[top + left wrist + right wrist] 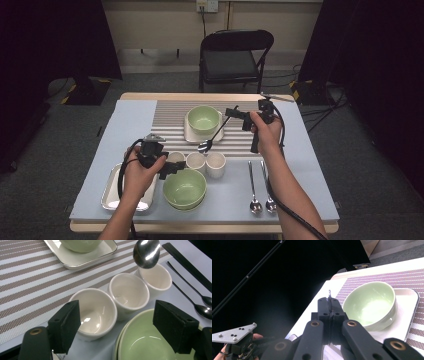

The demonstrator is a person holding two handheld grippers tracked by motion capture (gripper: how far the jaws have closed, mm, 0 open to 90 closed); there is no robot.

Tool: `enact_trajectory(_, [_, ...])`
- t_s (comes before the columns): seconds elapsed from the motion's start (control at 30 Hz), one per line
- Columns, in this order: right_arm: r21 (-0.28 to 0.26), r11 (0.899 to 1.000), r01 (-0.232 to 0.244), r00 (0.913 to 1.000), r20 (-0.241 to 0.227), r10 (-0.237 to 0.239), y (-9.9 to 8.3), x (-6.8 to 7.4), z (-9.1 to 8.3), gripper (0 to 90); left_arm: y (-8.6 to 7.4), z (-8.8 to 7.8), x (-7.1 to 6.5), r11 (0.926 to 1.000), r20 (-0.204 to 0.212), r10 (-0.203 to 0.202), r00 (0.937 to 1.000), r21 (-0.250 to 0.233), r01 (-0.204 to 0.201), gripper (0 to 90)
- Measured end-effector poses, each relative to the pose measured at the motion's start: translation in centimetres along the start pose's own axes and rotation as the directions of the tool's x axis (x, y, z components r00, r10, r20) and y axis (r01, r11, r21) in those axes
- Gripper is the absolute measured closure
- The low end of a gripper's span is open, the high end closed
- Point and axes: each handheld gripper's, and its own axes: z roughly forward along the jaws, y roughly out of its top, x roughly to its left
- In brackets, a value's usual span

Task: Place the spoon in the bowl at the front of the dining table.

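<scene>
Right gripper fingers clamped on the spoon handle; its bowl hangs just above the row of three cups, landmark here. Left gripper fingers wide, empty, straddling the cup at the left end of the row, nearside green bowl just beside. Risks: thin handle pivoting in the grip; left fingers nudging cups together.

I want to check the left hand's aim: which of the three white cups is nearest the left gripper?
The leftmost cup of the row, beside the left gripper. In the left gripper view it sits just ahead of the open jaws; the other two stand farther right.
</scene>
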Motion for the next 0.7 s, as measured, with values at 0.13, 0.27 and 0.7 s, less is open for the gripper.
enact_trajectory(0.13, [0.0, 1.0, -0.001, 1.0, 0.003, 0.001, 0.1, -0.1, 0.1, 89.8, -0.3, -0.1, 0.4, 0.9999, 0.003, -0.013, 0.9999, 0.0, 0.013, 22.0])
enact_trajectory(0.27, [0.002, 1.0, 0.003, 1.0, 0.005, -0.003, 0.2, -0.1, 0.2, 89.8, -0.6, -0.3, 0.8, 0.9999, -0.007, -0.017, 0.9998, 0.0, 0.017, 22.0])
enact_trajectory(0.7, [-0.003, 1.0, -0.002, 0.9999, 0.01, 0.002, 0.5, -0.5, 0.5, 89.8, -1.7, -0.7, 1.8, 0.9992, -0.009, -0.04, 0.9991, -0.003, 0.04, 22.0])
